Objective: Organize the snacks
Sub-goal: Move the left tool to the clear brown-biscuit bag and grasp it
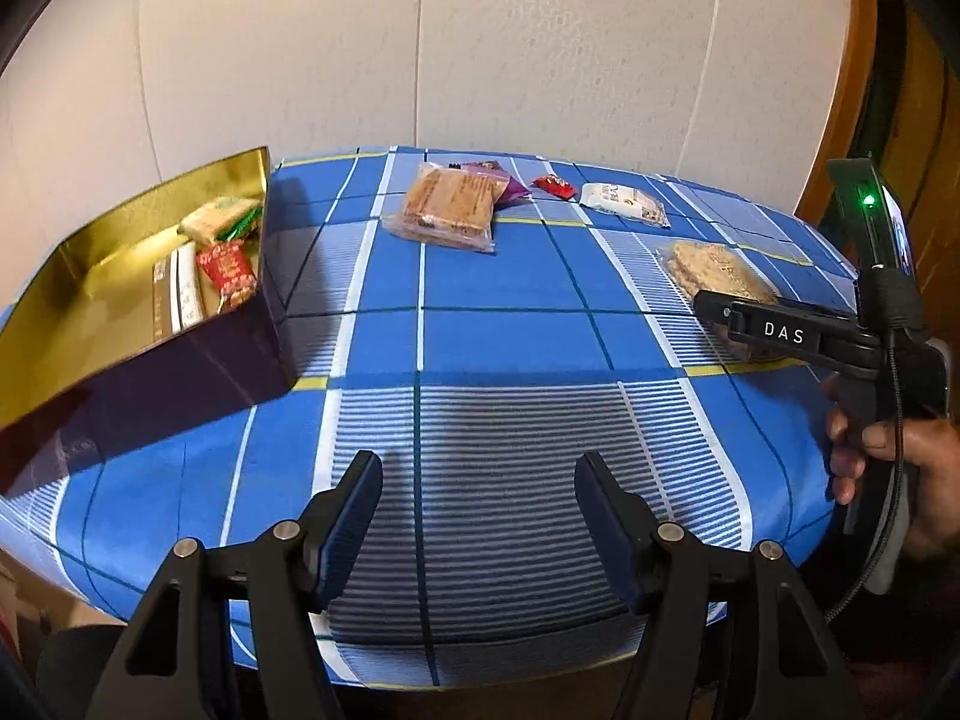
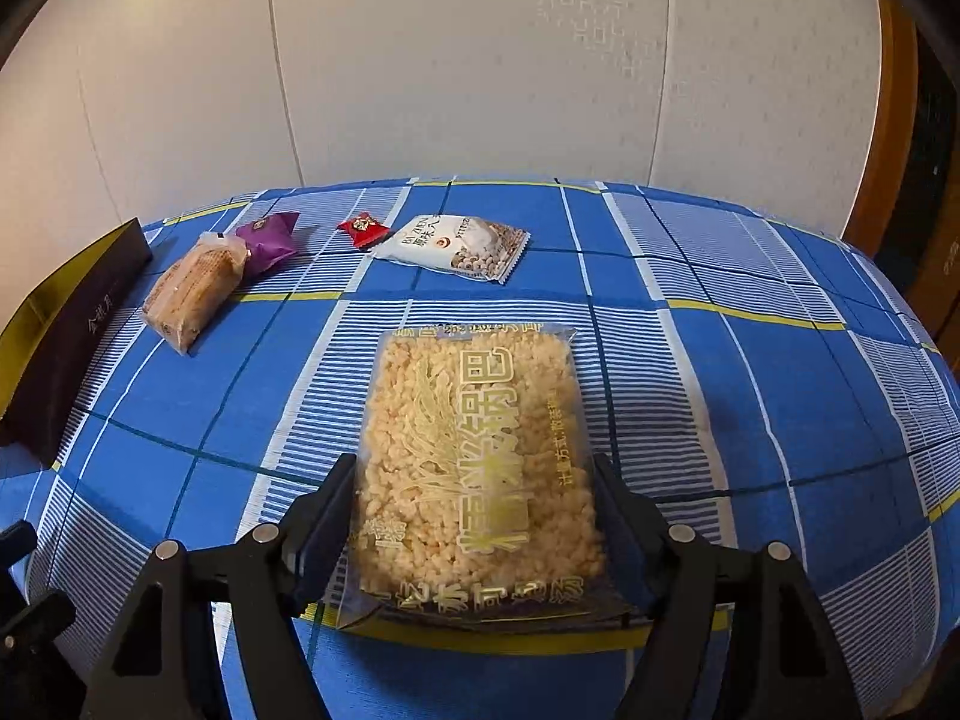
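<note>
A clear pack of rice crisps (image 2: pixel 474 450) lies on the blue checked tablecloth, and its near end sits between the fingers of my right gripper (image 2: pixel 474 501), which stands open around it. The pack also shows in the left wrist view (image 1: pixel 720 270) under the right gripper (image 1: pixel 714 309). My left gripper (image 1: pixel 478 480) is open and empty above the cloth near the front edge. A dark box with a gold inside (image 1: pixel 90 294) stands at the left and holds several snacks.
On the far side lie a brown biscuit pack (image 1: pixel 447 207), a purple packet (image 1: pixel 507 183), a small red sweet (image 1: pixel 553 185) and a white nut packet (image 1: pixel 621 204). The table (image 1: pixel 510 348) ends at a white wall behind and a wooden door frame at right.
</note>
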A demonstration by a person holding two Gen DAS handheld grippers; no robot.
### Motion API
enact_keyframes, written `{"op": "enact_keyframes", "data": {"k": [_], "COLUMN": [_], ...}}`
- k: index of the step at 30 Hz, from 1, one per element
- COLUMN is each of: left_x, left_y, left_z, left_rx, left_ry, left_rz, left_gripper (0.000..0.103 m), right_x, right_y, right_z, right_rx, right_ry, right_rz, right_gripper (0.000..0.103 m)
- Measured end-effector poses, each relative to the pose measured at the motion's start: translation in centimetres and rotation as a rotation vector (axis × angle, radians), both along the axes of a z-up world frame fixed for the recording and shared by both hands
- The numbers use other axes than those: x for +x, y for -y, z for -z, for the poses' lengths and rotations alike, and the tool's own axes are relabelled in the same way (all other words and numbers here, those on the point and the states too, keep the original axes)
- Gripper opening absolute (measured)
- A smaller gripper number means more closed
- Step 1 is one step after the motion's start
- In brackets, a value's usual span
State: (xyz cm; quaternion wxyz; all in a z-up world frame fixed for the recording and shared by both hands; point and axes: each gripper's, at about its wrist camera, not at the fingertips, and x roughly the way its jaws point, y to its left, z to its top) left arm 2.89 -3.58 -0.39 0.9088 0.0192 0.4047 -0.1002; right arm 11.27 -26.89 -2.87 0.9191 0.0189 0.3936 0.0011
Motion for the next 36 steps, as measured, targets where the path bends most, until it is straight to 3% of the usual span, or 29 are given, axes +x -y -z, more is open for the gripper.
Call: {"op": "enact_keyframes", "data": {"k": [13, 17, 20, 24, 36], "left_x": [2.5, 7.0, 11.0, 13.7, 18.1], "left_y": [-0.1, 0.8, 0.3, -0.6, 0.6], "left_z": [-1.9, -3.6, -4.6, -4.7, -3.7], "left_rx": [-0.047, -0.065, -0.075, -0.114, -0.031], "left_ry": [0.006, -0.029, -0.045, -0.08, -0.117], "left_rz": [-0.013, -0.004, -0.057, -0.068, -0.057], "left_gripper": [0.067, 0.067, 0.068, 0.072, 0.077], "right_x": [-0.1, 0.0, 0.0, 0.0, -0.1], "right_y": [0.0, -0.1, -0.2, -0.1, 0.0], "right_z": [0.0, 0.0, 0.1, 0.1, 0.0], "right_rx": [0.003, -0.004, -0.015, -0.009, 0.009], "right_ry": [0.006, 0.004, 0.001, 0.002, 0.008], "right_rz": [0.007, 0.009, 0.01, 0.008, 0.01], "right_gripper": [0.075, 0.076, 0.076, 0.076, 0.076]}}
